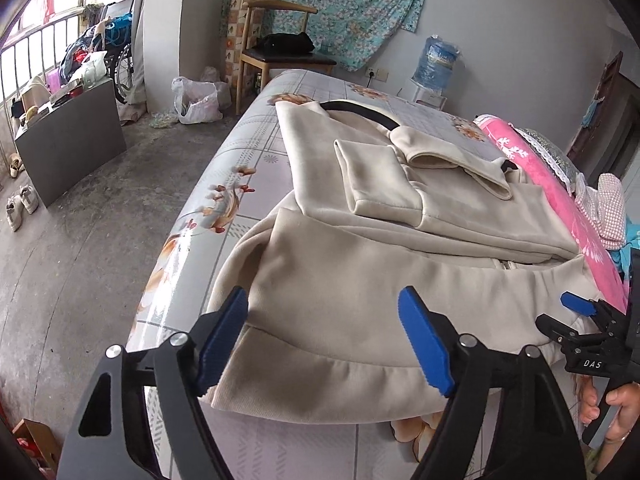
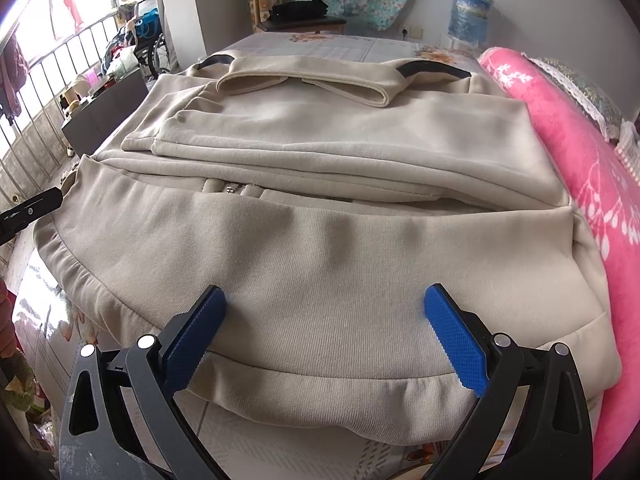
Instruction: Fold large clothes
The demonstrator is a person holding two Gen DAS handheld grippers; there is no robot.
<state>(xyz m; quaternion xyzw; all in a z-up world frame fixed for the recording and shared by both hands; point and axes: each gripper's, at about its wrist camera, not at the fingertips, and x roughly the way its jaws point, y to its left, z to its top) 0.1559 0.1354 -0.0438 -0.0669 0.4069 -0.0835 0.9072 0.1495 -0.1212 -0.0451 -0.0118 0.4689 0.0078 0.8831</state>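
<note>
A large beige zip jacket (image 1: 360, 264) lies on the bed, its sleeves folded across the chest and its ribbed hem (image 2: 320, 384) toward me. My left gripper (image 1: 324, 300) hovers over the hem's left part with its jaws wide; the blue pads (image 1: 224, 336) press on nothing. My right gripper (image 2: 325, 292) stands open over the middle of the hem, with fabric beneath it but none pinched. In the left wrist view the right gripper (image 1: 580, 312) shows at the far right, with a hand (image 1: 616, 404) holding it. A black tip of the left gripper (image 2: 32, 208) enters the right wrist view at the left edge.
The bed's floral sheet (image 1: 224, 184) shows left of the jacket, and the mattress edge drops to a concrete floor (image 1: 80, 240). A pink blanket (image 2: 580, 184) lies along the right side. A wooden chair (image 1: 280, 52), a plastic bag (image 1: 196, 100), a grey cabinet (image 1: 72, 144) and a water jug (image 1: 436, 60) stand beyond.
</note>
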